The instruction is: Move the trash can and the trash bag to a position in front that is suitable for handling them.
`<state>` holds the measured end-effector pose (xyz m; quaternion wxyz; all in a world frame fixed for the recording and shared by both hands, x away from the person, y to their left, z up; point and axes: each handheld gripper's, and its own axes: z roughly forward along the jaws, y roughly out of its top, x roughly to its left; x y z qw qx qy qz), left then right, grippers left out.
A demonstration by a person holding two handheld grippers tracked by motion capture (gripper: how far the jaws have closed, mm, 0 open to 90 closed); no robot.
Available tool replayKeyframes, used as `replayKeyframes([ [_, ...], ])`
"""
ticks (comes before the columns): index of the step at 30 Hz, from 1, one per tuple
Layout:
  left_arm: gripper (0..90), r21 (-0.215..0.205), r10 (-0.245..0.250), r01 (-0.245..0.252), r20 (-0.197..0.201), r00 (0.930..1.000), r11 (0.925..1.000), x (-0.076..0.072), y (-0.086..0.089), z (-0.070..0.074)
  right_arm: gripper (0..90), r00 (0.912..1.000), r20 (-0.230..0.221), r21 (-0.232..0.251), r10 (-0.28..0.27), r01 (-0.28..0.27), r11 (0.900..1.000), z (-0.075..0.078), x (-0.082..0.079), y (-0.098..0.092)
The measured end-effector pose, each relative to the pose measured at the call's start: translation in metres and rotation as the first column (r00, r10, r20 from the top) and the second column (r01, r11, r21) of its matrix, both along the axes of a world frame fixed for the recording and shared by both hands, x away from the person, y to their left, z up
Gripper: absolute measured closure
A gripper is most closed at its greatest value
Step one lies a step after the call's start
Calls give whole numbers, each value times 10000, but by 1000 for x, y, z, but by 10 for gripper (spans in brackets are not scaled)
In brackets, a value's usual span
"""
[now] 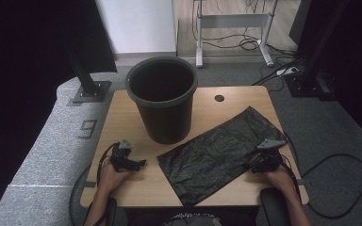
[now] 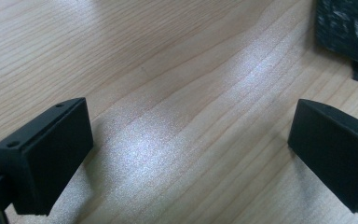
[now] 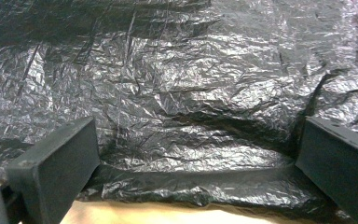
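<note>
A flat, crinkled black plastic bin bag (image 1: 220,153) lies spread on the light wooden surface (image 1: 122,117), running on a slant from about 6 o'clock of the surface up toward 2 o'clock. At 12 o'clock of the surface stands a round black plastic waste bin (image 1: 162,99), upright with its mouth up, its base just beside the bag's upper-left edge.

The right gripper (image 1: 259,163) sits at the 4 o'clock edge of the surface, held in the person's right hand (image 1: 278,176), at the bag's right-hand edge. In the right gripper view its two jaws stand wide apart, with the bag's folded edge (image 3: 191,186) lying between them and a strip of bare wood showing beneath; the pads do not press on the plastic.

The left gripper (image 1: 139,164) rests at 8 o'clock of the surface, in the person's left hand (image 1: 111,175), pointing toward the bag's lower-left corner and a little apart from it. In the left gripper view its jaws are likewise spread wide over bare wood (image 2: 177,116), with nothing between them, and a corner of the black bag (image 2: 347,28) appears at 1 o'clock.
</note>
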<state>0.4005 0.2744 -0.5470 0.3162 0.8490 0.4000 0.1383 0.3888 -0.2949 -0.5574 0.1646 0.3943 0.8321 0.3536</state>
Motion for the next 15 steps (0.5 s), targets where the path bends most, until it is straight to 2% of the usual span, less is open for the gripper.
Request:
replayKeyframes([
  [4, 0, -1, 0, 0, 0, 10000, 10000, 0, 0, 0, 0, 9984, 4, -13, 564, -564, 9984, 0, 30, -7],
  [7, 0, -1, 15, -15, 0, 10000, 10000, 0, 0, 0, 0, 9984, -135, -128, 551, -552, 9984, 2, 54, -10],
  [9, 0, -2, 34, -34, -3, 10000, 10000, 0, 0, 0, 12, 9996, -264, -491, 111, -124, 9987, 7, 63, -9],
  [10, 0, 2, 45, -45, -3, 10000, 10000, 0, 0, 0, 13, 9999, -146, -662, -68, 58, 9978, 11, 63, -8],
  [11, 0, 1, 50, -50, -1, 10000, 10000, 0, -1, 0, 15, 9996, -82, -536, -263, 259, 9982, 17, 61, -7],
  [13, 0, -2, 62, -62, 0, 10000, 10000, 0, -1, 0, 12, 9969, -322, -463, -721, 705, 9964, 27, 50, 1],
  [15, 0, -10, 59, -59, -5, 10000, 10000, 0, -1, 0, 6, 9950, -425, -438, -902, 884, 9951, 32, 33, 13],
])
